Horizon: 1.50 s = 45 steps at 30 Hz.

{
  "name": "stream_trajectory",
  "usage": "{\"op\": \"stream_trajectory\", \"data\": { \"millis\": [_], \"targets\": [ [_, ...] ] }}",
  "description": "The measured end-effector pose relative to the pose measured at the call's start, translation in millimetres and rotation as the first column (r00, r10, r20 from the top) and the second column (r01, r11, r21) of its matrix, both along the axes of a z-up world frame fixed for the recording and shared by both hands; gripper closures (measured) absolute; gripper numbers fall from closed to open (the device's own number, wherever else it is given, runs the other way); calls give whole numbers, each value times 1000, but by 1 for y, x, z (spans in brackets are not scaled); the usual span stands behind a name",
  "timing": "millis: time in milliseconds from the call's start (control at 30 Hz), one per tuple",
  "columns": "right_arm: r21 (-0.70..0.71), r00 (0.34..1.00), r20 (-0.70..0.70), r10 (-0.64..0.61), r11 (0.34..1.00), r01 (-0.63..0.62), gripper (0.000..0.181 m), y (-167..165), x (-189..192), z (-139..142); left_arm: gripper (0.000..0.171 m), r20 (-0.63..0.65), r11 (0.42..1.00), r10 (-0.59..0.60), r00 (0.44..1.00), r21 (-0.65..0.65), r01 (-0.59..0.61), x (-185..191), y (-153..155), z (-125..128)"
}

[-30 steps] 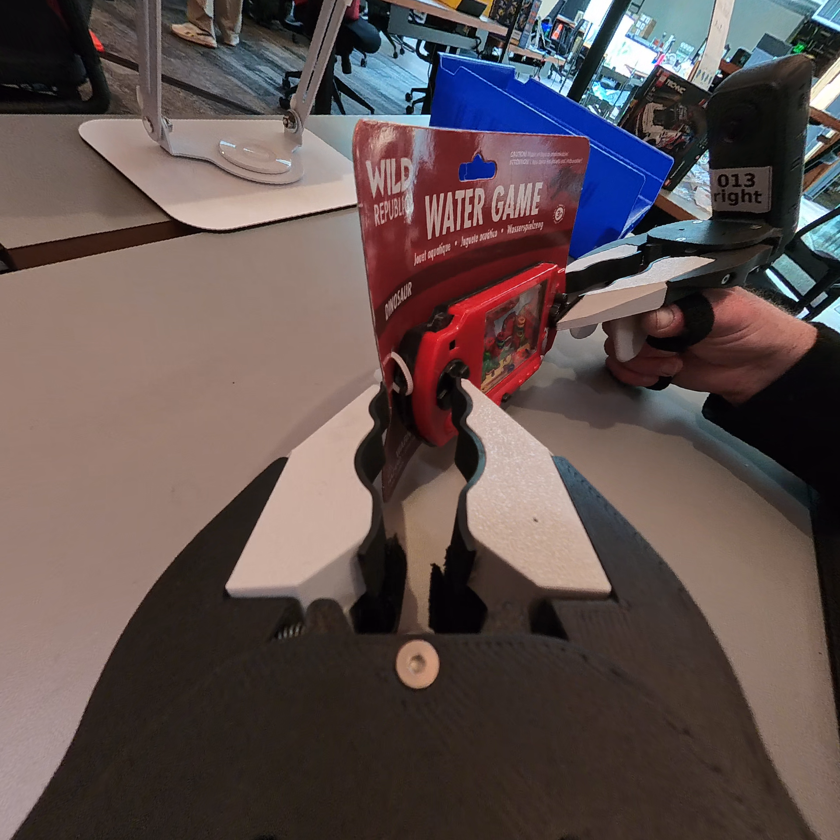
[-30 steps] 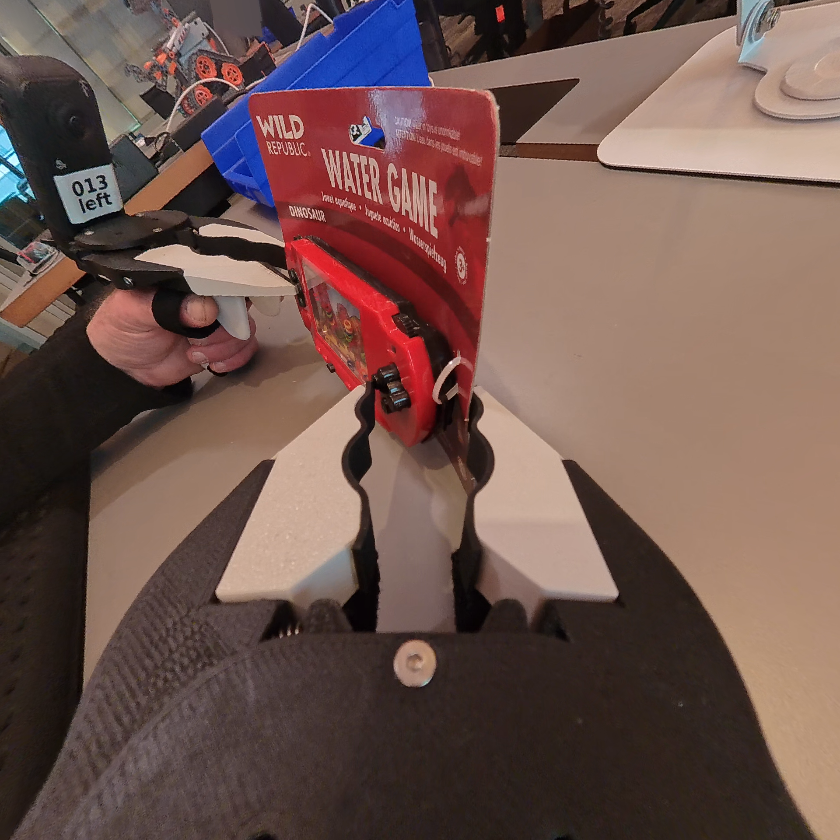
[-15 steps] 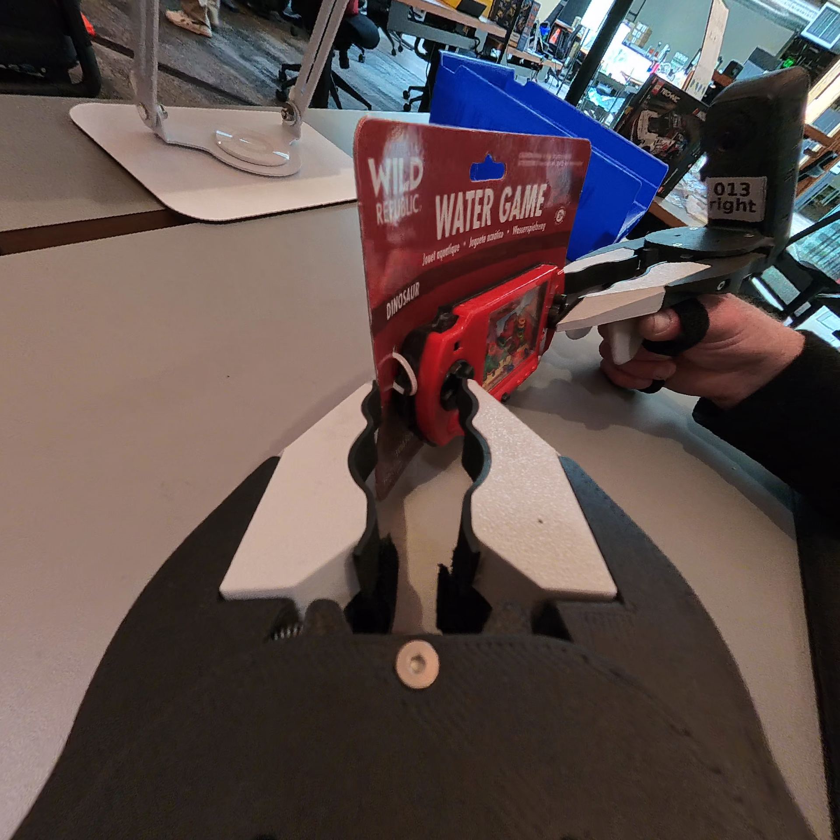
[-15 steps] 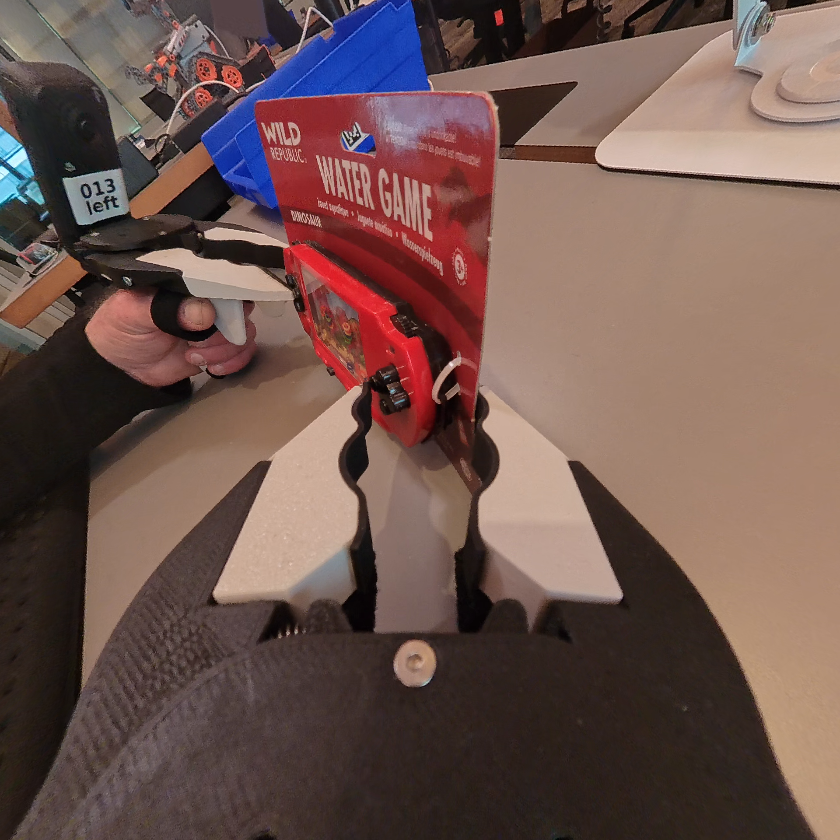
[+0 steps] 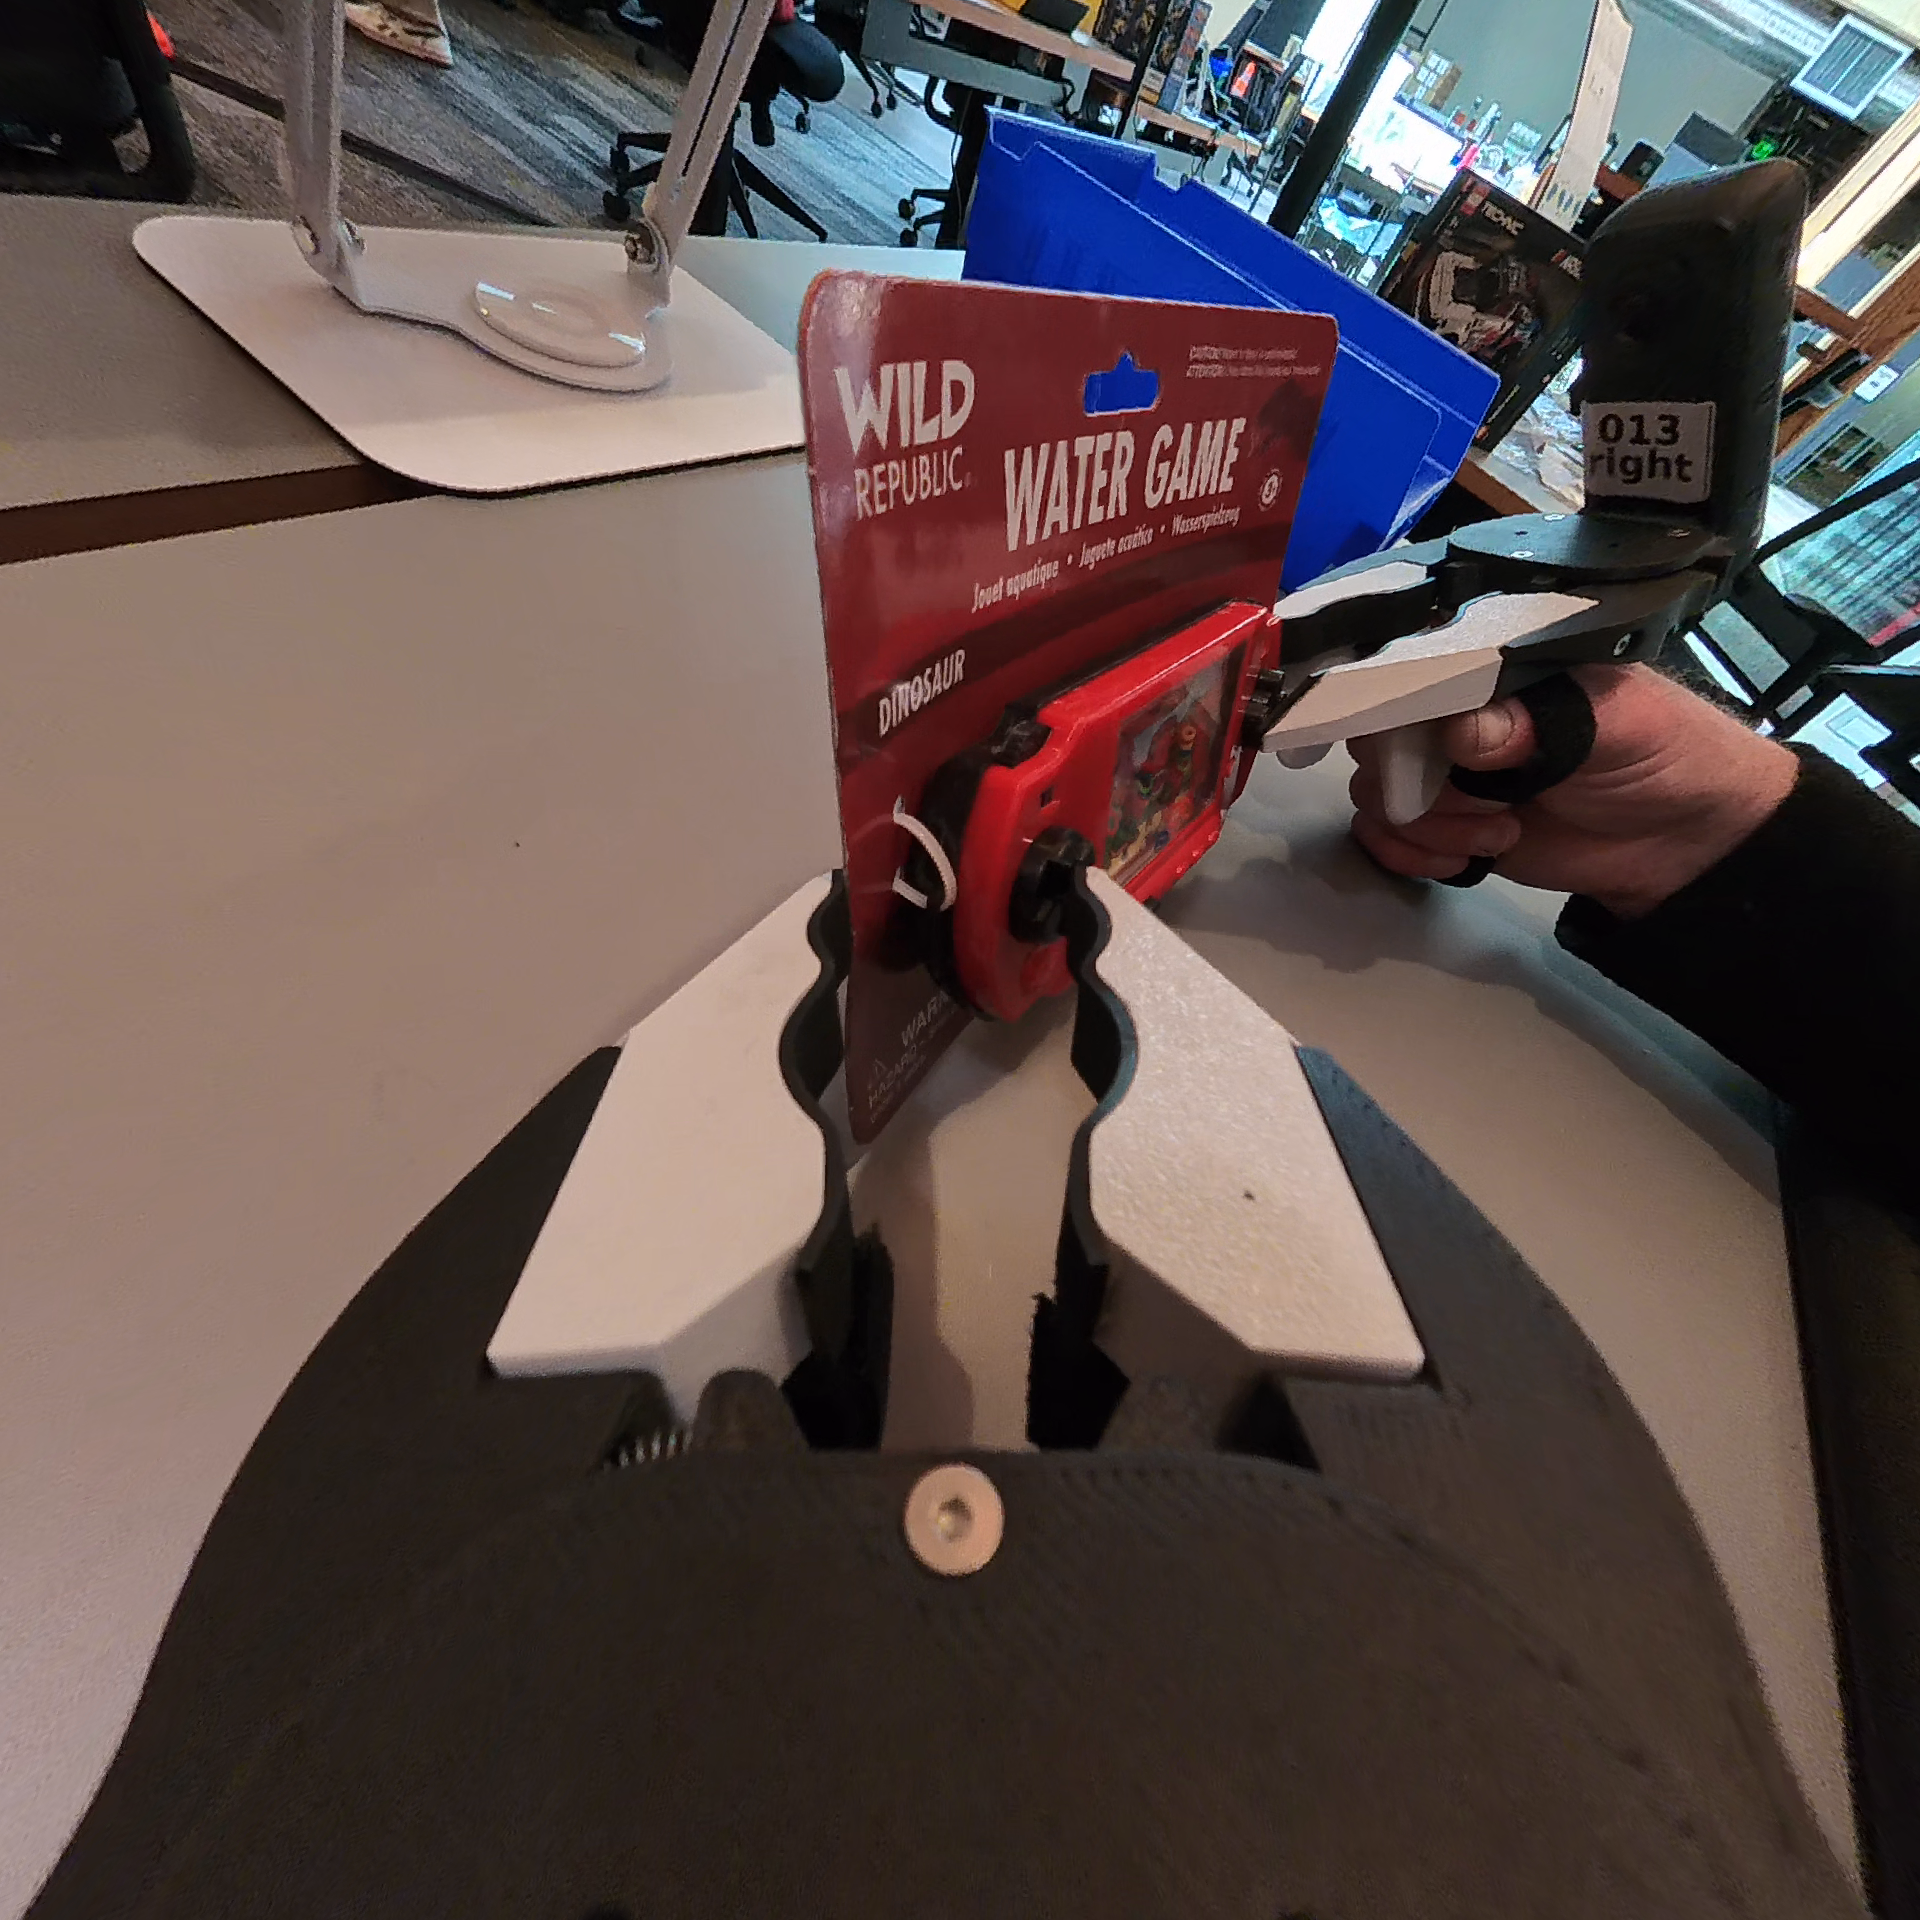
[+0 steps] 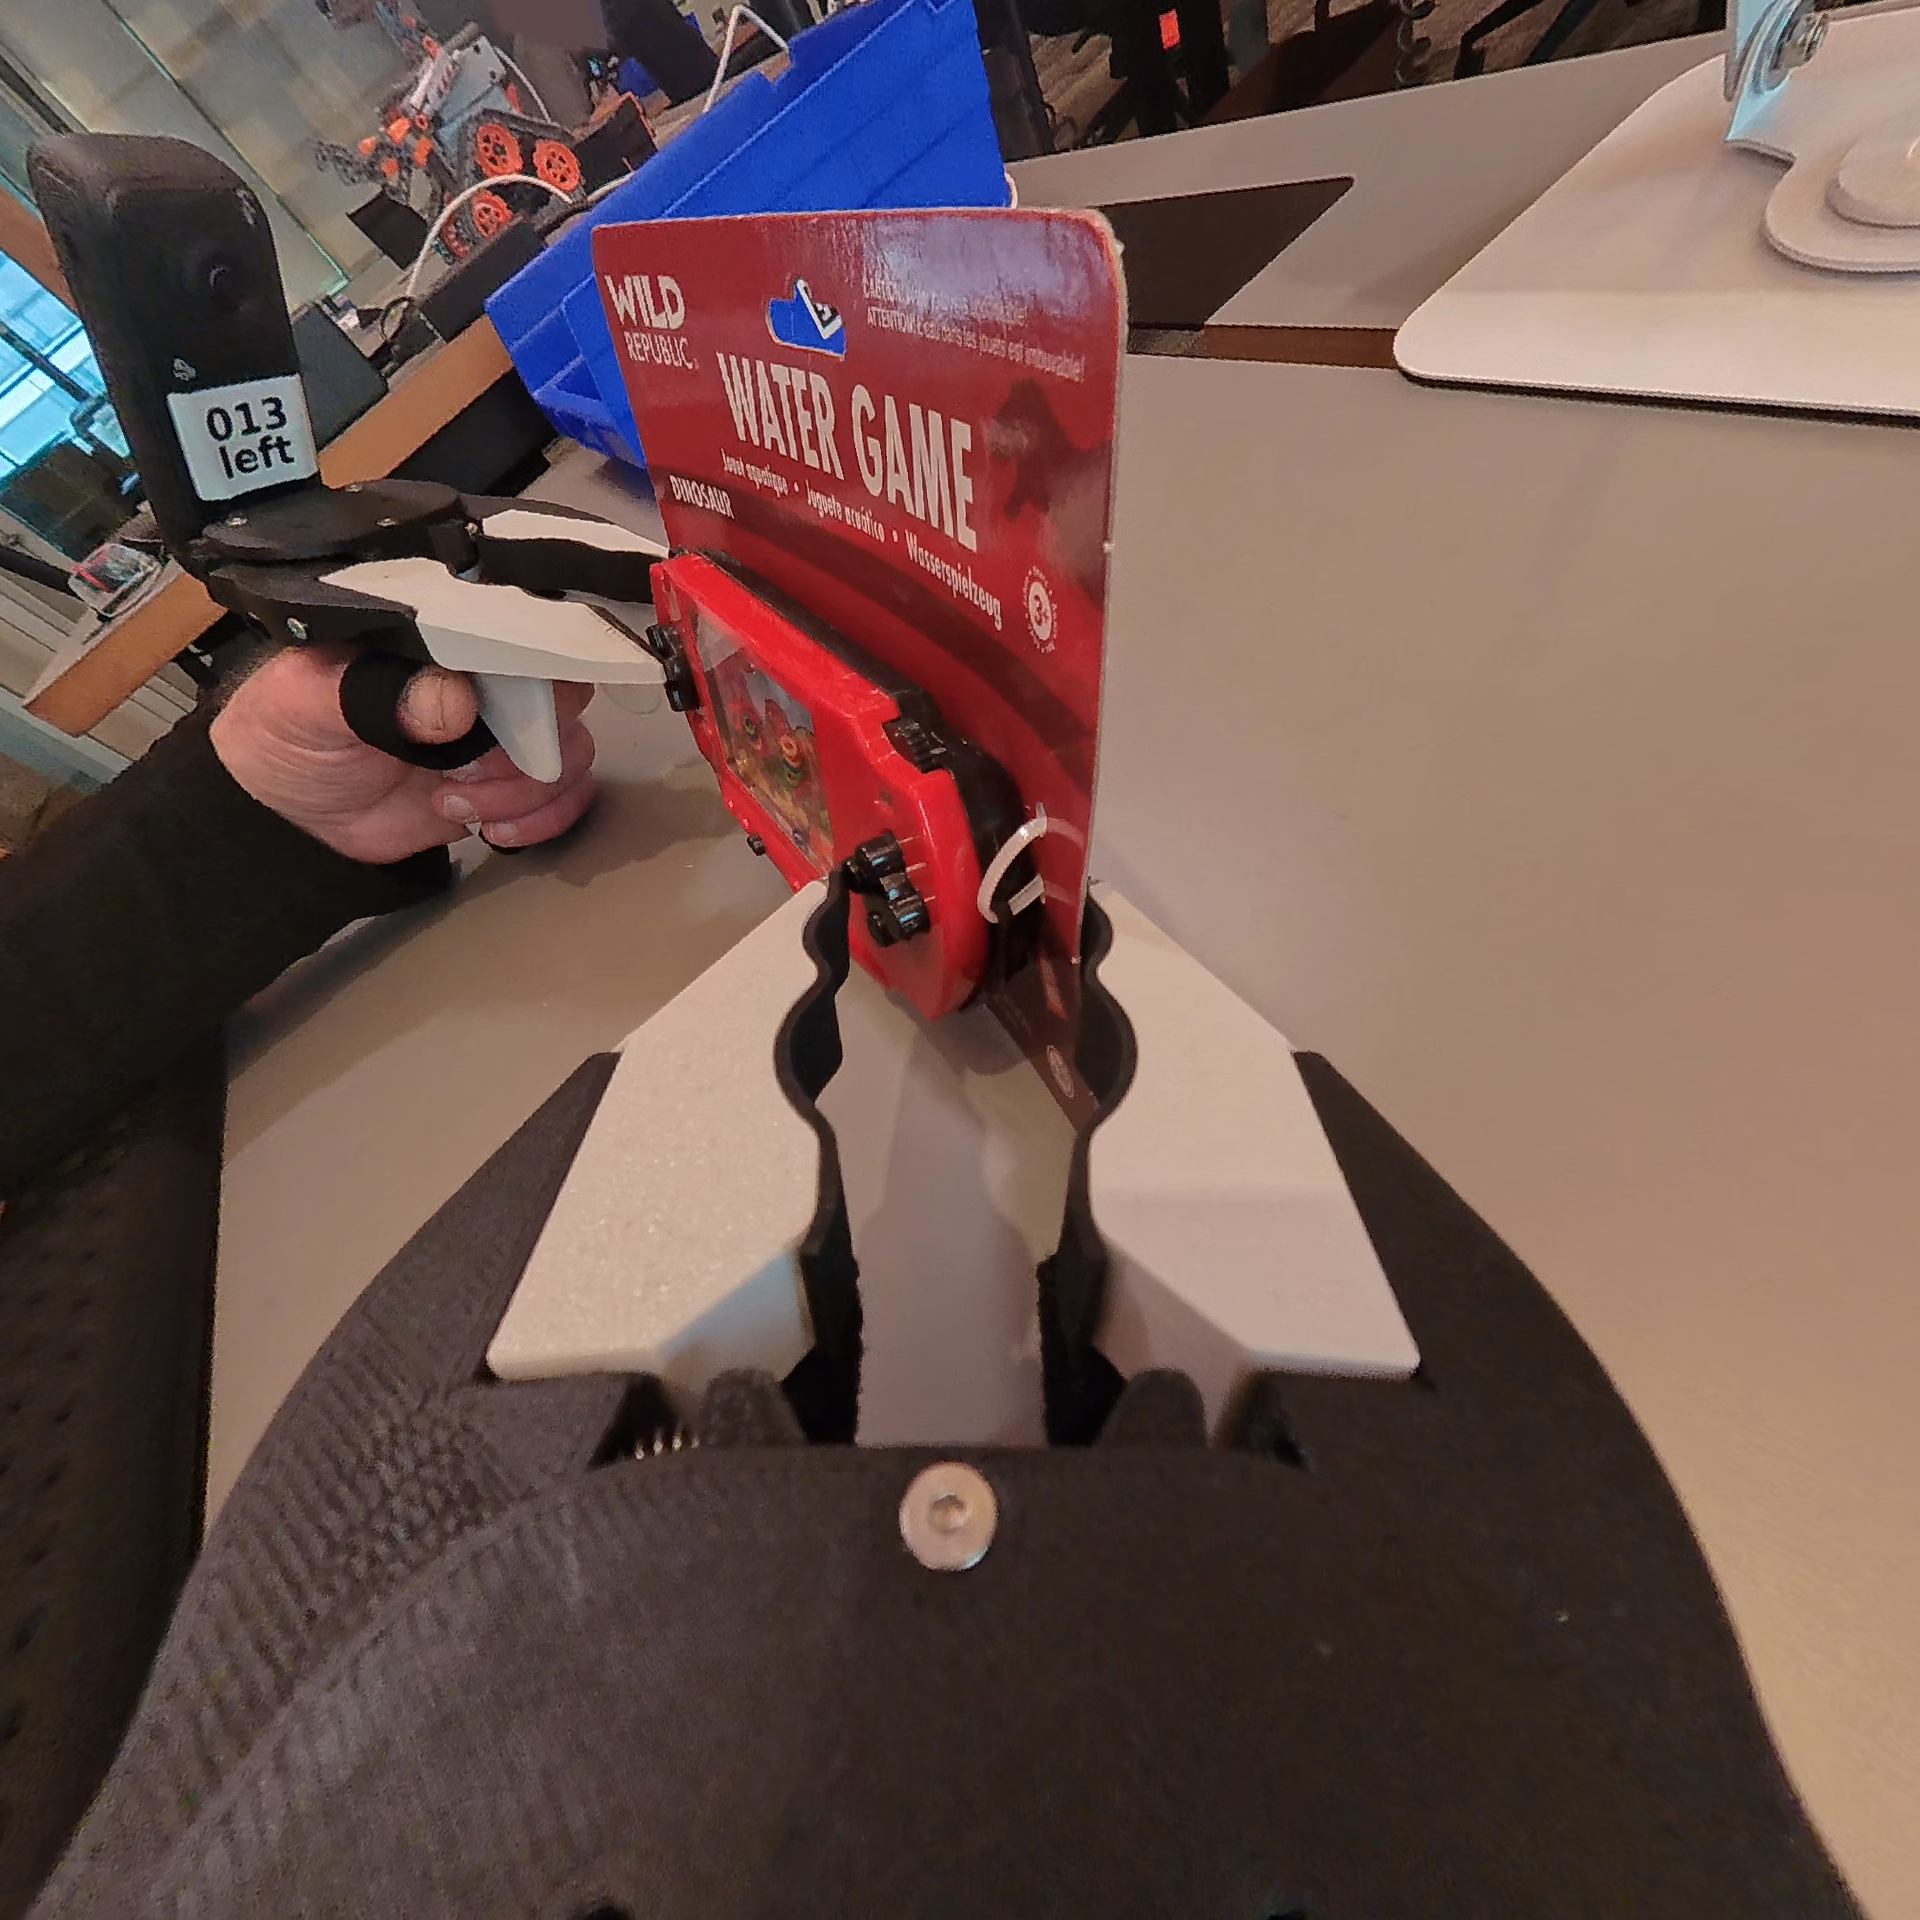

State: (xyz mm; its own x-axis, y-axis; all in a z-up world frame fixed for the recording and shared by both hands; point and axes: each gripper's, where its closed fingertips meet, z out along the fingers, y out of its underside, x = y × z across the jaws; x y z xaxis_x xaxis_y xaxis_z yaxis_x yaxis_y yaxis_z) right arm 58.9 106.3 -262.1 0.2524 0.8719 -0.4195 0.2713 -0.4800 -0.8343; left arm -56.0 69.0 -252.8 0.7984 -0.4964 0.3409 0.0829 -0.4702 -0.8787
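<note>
A red handheld water game [image 5: 1101, 790] is tied with a white zip tie to a red backing card [image 5: 1039, 499], which stands upright over the grey table [image 5: 416, 779]. My left gripper [image 5: 961, 904] is shut on the near end of the toy and card. My right gripper [image 5: 1262, 675] is shut on the far end. In the right wrist view my right gripper [image 6: 961, 914] clamps the toy [image 6: 831, 769] and card [image 6: 935, 416] at their near end. My left gripper [image 6: 655, 634] grips the far end there. A hand [image 6: 395, 769] holds each gripper.
A blue plastic bin [image 5: 1195, 270] stands just behind the card, also in the right wrist view [image 6: 810, 145]. A white flat stand base [image 5: 447, 384] with two white arms sits on the neighbouring table. Chairs, shelves and boxes fill the room behind.
Both grippers keep their hold on the toy. The package and the grippers have shifted only slightly, and the card leans a touch differently.
</note>
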Motion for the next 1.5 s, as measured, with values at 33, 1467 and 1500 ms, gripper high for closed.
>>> {"op": "stream_trajectory", "data": {
  "millis": [33,1467,1500],
  "targets": [
    [1,1000,2,1,1000,-1,142,0,0,0,132,2,1000,5,1000,0,-5,0,0,0],
    [26,1000,2,-22,999,22,142,2,2,0,134,11,999,49,999,12,-49,1,7,1],
    [26,1000,2,-22,999,21,142,2,2,0,134,13,999,50,999,13,-50,1,7,1]
  ]
}}
